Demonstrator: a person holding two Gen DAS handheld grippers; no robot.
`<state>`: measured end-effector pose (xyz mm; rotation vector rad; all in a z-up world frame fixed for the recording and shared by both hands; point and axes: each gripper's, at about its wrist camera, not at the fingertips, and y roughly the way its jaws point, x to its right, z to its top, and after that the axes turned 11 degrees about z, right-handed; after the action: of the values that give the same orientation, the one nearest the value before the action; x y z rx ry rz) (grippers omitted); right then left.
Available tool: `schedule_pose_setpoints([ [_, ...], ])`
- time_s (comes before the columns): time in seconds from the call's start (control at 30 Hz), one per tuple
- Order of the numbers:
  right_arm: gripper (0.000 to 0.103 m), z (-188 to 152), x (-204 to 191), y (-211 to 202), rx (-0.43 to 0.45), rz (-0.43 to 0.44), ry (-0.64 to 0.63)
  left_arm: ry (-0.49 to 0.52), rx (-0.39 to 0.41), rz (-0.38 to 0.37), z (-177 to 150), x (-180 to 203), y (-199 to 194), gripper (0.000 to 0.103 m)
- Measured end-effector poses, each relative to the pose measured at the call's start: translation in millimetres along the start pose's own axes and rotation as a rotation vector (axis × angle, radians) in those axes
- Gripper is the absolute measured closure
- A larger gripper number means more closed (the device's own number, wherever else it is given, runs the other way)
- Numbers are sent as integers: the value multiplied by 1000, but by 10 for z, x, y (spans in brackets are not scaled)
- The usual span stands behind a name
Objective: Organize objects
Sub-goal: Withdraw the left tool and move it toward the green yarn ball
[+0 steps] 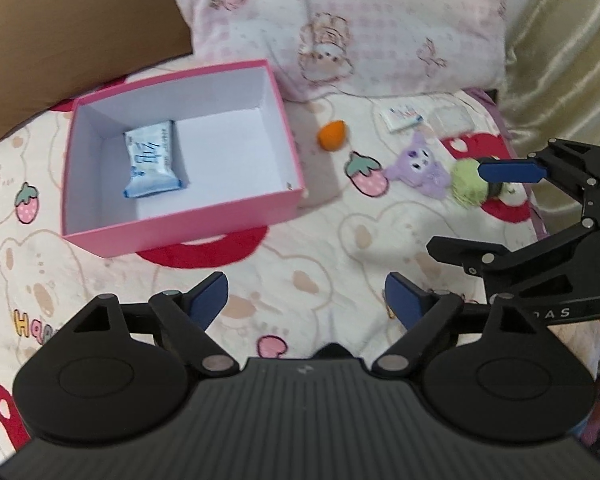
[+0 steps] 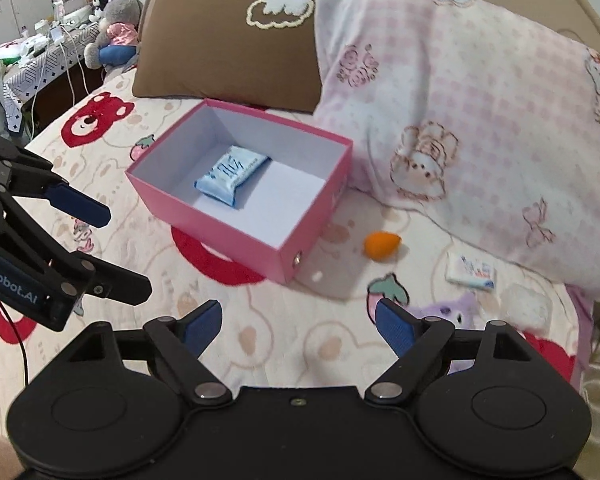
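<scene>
On the bed, what we saw:

Bed cover: we had a cream sheet point(image 1: 308, 248) w/ bear & strawberry print under everything.
Pink box point(image 1: 188, 222): sat open-topped on the sheet, white inside, just in front of the pillows.
Blue packet point(image 1: 152, 159): lay flat inside the pink box, toward its left wall in the left wrist view; rest of the box floor was bare.
Orange toy point(image 1: 332, 134): on the sheet just right of the box, apart from it.
White packet point(image 1: 402, 117): further right, near the pink-check pillow point(image 1: 360, 20).
Purple plush point(image 1: 418, 166): on the sheet right of the orange toy, w/ a green fuzzy ball point(image 1: 466, 184) just beside it.
Brown pillow point(image 2: 224, 44): behind the box, cloud patch on it.
Left gripper point(image 1: 306, 298): our tongs were spread wide, nothing btwn the blue pads, hovering over bare sheet in front of the box.
Right gripper point(image 2: 298, 322): also spread wide & empty; its right pad overlapped the purple plush in the right wrist view, contact we couldn't tell.
Background: a side table w/ stuffed toys point(image 2: 112, 20) stood far left in the right wrist view.
</scene>
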<state>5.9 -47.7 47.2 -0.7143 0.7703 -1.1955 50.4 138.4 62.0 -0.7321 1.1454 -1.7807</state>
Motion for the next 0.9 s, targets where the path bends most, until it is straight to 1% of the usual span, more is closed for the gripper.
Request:
schedule_pose_setpoints([
  [0.37, 16, -480, 108, -141, -25, -27, -6, 50, -54, -55, -174, 392, 211, 16],
  [0.5, 16, -671, 201, -181, -23, -35, 2, 65, -71, -93, -180, 522, 309, 16],
  [0.6, 16, -803, 312, -217, -16, -40, 20, 68, -59, -97, -127, 640, 364, 16],
  [0.73, 16, -959, 498, -301, 11, -39, 59, 97, -57, -135, -59, 816, 399, 16],
  [0.9, 16, -1126, 704, -402, 43, -98, 90, 118, -3, -159, 18, 997, 412, 16],
])
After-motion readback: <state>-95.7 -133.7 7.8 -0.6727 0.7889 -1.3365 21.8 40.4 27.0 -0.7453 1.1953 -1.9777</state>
